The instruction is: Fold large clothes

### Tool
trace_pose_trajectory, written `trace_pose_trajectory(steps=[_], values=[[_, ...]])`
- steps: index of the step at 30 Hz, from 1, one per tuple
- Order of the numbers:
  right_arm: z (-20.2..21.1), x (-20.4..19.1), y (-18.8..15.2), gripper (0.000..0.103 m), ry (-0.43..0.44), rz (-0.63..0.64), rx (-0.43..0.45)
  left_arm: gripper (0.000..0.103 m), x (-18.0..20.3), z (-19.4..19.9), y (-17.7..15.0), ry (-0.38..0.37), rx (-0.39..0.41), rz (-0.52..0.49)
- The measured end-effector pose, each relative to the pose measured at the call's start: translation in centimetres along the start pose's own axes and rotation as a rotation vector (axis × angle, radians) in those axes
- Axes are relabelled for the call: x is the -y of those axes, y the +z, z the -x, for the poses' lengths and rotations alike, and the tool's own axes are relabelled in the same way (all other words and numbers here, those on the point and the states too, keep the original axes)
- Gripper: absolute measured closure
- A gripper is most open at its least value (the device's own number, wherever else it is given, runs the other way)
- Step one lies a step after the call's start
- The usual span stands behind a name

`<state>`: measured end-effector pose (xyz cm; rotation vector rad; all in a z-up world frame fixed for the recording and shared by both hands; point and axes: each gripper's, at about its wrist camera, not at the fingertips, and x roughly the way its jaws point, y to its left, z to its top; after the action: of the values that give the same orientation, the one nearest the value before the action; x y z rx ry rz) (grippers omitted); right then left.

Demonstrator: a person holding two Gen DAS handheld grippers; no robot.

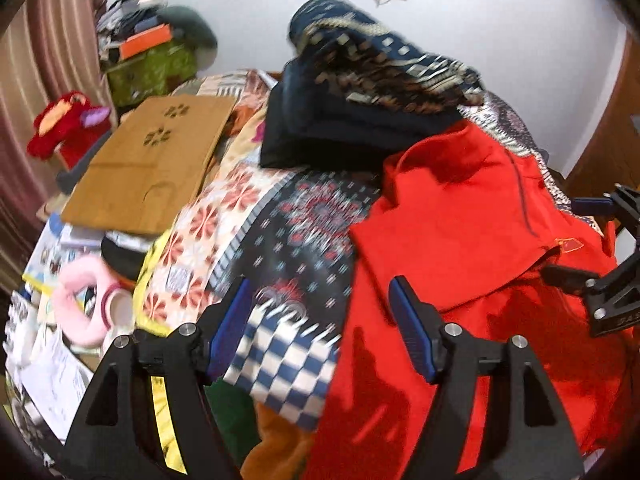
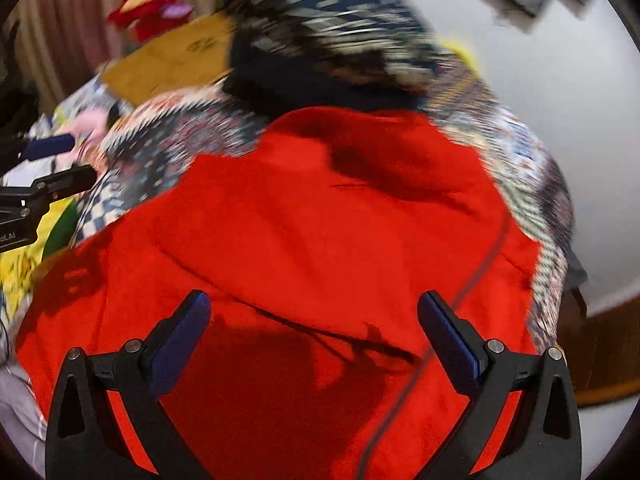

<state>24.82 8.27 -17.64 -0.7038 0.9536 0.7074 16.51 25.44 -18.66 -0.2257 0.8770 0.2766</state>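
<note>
Both grippers hang with fingers spread apart, gripping nothing: the left gripper (image 1: 320, 320) over the patterned bedspread (image 1: 256, 216), the right gripper (image 2: 314, 334) over the rumpled red fabric garment (image 2: 304, 220), which lies on the bed before a dark folded clothes pile (image 1: 352, 120).

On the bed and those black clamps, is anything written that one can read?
"AI", the end of a cut-off word, on the left gripper body.
Raised characters on the right gripper body: blurred, unreadable.
Small badge on the red fleece garment: unreadable.
Printed papers: unreadable.
</note>
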Motion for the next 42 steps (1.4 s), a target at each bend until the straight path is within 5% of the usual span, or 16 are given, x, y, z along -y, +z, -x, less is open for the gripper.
trace_pose_trajectory(steps=[10, 12, 16, 19, 21, 22, 32, 42], values=[[-5.0, -5.7, 2.7, 0.006, 0.113, 0.183, -0.125, 0.033, -2.3, -0.9, -3.0, 0.003, -0.054, 0.056], [-6.1, -5.8, 2.9, 0.020, 0.138, 0.180, -0.157, 0.033, -2.3, -1.1, -3.3, 0.015, -0.061, 0.047], [-6.8, -5.1, 2.8, 0.032, 0.186, 0.113, -0.159, 0.033, -2.3, -1.5, -3.4, 0.005, -0.075, 0.053], [-6.0, -4.4, 2.9, 0.058, 0.206, 0.086, -0.129, 0.033, -2.2, -1.6, -3.2, 0.006, -0.075, 0.056], [-5.6, -4.0, 2.9, 0.085, 0.231, 0.078, -0.118, 0.033, -2.0, -1.6, -3.1, 0.010, -0.075, 0.051], [-5.2, -3.8, 2.8, 0.087, 0.234, 0.072, -0.107, 0.033, -1.9, -1.7, -3.1, 0.011, -0.076, 0.050], [0.1, -0.6, 3.1, 0.093, 0.239, -0.014, 0.105, 0.033, -0.2, -1.7, -2.0, 0.015, -0.076, -0.001], [7.6, 10.5, 0.1, 0.093, 0.139, -0.286, 0.326, 0.031, 4.6, -5.1, 1.8, -0.030, -0.122, -0.146]])
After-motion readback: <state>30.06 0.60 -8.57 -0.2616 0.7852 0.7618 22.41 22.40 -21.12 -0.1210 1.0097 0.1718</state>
